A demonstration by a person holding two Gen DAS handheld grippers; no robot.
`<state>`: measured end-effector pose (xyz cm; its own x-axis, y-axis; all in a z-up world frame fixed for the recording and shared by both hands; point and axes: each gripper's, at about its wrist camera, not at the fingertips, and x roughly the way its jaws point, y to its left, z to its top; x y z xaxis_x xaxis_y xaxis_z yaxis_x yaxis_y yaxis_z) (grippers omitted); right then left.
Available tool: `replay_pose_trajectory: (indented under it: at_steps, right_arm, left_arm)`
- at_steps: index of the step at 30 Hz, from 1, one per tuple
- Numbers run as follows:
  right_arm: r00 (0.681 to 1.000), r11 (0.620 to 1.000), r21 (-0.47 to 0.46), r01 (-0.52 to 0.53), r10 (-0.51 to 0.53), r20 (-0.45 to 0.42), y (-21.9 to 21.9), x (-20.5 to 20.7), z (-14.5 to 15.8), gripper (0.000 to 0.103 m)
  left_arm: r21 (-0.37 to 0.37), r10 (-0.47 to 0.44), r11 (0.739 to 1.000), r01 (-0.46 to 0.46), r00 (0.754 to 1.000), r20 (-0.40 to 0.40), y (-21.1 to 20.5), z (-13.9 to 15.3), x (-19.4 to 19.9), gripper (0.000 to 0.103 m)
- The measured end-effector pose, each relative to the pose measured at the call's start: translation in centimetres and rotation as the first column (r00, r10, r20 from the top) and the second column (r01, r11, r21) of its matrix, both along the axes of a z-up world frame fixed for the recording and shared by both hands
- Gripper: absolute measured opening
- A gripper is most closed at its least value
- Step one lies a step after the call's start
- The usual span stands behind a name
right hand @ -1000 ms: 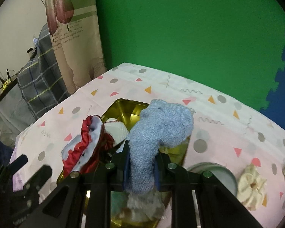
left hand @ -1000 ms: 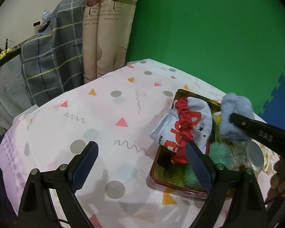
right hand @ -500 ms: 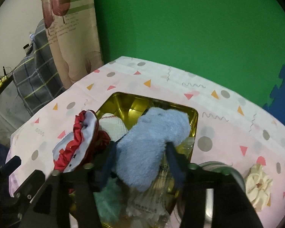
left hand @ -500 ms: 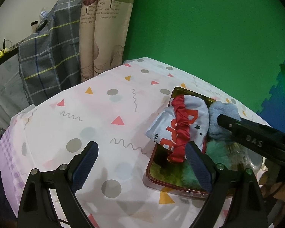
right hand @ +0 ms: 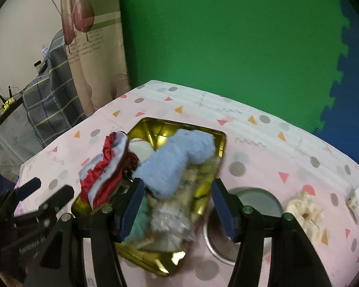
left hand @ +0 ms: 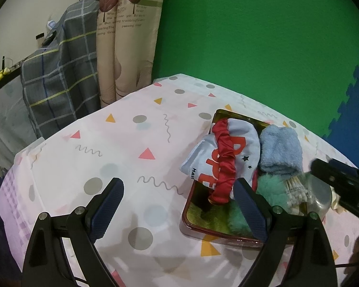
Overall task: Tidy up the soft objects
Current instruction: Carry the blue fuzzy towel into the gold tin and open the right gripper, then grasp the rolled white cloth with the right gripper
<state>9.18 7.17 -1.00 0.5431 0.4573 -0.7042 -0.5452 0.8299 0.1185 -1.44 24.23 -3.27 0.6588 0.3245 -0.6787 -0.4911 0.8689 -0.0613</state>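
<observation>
A gold tin (right hand: pixel 217 141) is seen near the middle of the tabletop (left hand: pixel 122 143), filled almost to its rim with soft things. The blue fuzzy cloth (right hand: pixel 177 160) lies inside it, draped over the other contents toward the tin's far right corner, touched by neither claw. A pale printed cloth (left hand: pixel 229 153) with a red scrunchie (left hand: pixel 223 162) across it overhangs the tin's left edge onto the tabletop, and a teal fluffy piece (left hand: pixel 270 186) is packed against the near wall.

The right claw (right hand: pixel 177 205) is held with its fingers wide apart and nothing between them, above the tin's near edge — the blue cloth sits just ahead of it. The left claw (left hand: pixel 179 210) is likewise spread and bare, over the tabletop at the tin's left side.

A round metal lid (right hand: pixel 253 217) lies just beside the tin's right edge, with a cream scrunchie (right hand: pixel 306 215) further right. Broad uncovered tabletop is left to the left of the tin and behind it, up to the far edge.
</observation>
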Motion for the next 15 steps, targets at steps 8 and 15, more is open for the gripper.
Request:
replay_pose_trajectory:
  at_steps: [8, 15]
  right_arm:
    - [0.991, 0.99, 0.034, 0.133, -0.134, 0.001, -8.2, -1.4, -0.4, 0.06]
    - [0.959, 0.959, -0.01, 0.282, -0.283, -0.027, -16.6, -1.5, -2.6, 0.06]
  left_arm:
    - [0.036, -0.027, 0.999, 0.027, 1.0, -0.01, -1.0, 0.1, 0.1, 0.091]
    - [0.081, -0.056, 0.995, 0.057, 0.998, -0.02, -1.8, 0.1, 0.3, 0.091]
